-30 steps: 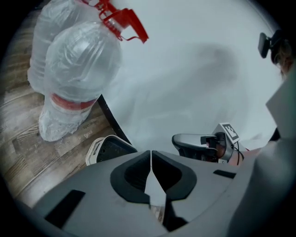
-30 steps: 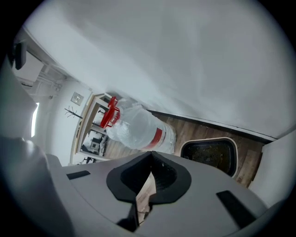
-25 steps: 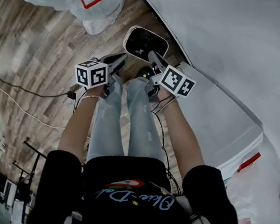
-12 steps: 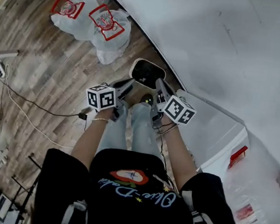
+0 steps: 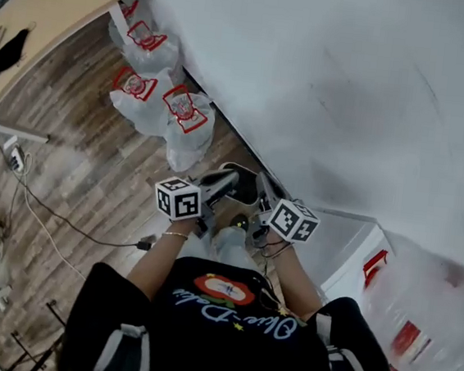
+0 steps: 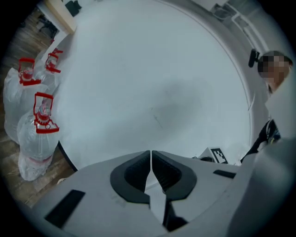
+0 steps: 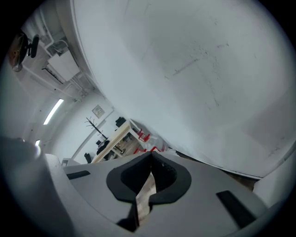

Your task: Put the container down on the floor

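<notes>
The container (image 5: 247,187) sits on the wooden floor (image 5: 93,174) at the foot of the white wall (image 5: 350,86), showing between my two gripper tips in the head view. Over the last second it shrinks and drops away in that view as both grippers lift well clear of it — so I judge the put-down done. My left gripper (image 5: 231,178) has its jaws pressed together on nothing; my right gripper (image 5: 263,180) is the same, closed and empty. Counting outward — one container, two grippers, three bagged water jugs (image 5: 186,114) along the wall, one white bin (image 5: 345,242) at the right, one desk (image 5: 52,13).
</notes>
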Motion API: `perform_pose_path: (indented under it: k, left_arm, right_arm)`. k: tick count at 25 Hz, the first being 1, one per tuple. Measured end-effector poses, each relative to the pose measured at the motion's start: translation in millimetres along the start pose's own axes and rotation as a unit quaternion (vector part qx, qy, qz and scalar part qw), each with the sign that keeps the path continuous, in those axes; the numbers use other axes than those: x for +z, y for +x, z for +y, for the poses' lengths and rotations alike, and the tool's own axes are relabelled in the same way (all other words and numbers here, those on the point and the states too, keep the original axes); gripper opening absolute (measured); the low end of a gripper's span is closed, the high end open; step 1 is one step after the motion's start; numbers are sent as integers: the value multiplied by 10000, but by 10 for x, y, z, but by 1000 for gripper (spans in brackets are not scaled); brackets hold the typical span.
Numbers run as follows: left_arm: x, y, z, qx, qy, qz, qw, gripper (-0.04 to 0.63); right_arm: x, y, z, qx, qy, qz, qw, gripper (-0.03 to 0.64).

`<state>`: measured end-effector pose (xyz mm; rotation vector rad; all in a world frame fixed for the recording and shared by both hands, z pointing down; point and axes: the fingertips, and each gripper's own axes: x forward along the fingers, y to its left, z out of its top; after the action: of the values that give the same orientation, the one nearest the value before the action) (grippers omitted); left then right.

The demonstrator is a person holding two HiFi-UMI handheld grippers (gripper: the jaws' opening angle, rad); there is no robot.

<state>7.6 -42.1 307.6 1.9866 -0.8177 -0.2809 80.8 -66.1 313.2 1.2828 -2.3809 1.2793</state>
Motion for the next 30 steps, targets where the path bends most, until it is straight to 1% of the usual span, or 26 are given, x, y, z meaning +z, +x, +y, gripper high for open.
perform_pose_path:
  k: [3,6,9,11,15,18,22,26,30]
  left_arm:
    - [121,-42,-248,-2,236,-9,9997,12]
    - [234,-59,-460,59,653,45,9978,12]
    - [319,-39,-610,205,1128,220,9932,12]
    - [363,-11,-726,201,1400,306,9895,12]
    - [468,23,-938,144,1747,230,9843,12]
    - [504,75,-1082,137,1921,186,9811,12]
    - [454,76,-1261,123,2119,264,9768,12]
    - [495,128,-1337,54,2208,255,9750,12]
    - [469,136,-1366,60,2271,268,9735,12]
  right_arm:
    - [118,-145,189,139,-214,-79,9996,-2]
    - [257,-245,349,307,-366,-203,9987,-2]
    - [420,-346,487,479,-562,-411,9964,-2]
    - [496,-422,545,537,-737,-486,9946,-2]
    - [600,-544,608,680,-822,-657,9921,-2]
    - [715,-635,650,772,-870,-815,9899,-2]
    - [795,-757,730,843,-971,-944,9872,-2]
    - [916,-755,776,902,-1080,-1077,9842,-1]
    - [919,-765,796,943,-1101,-1117,9831,-2]
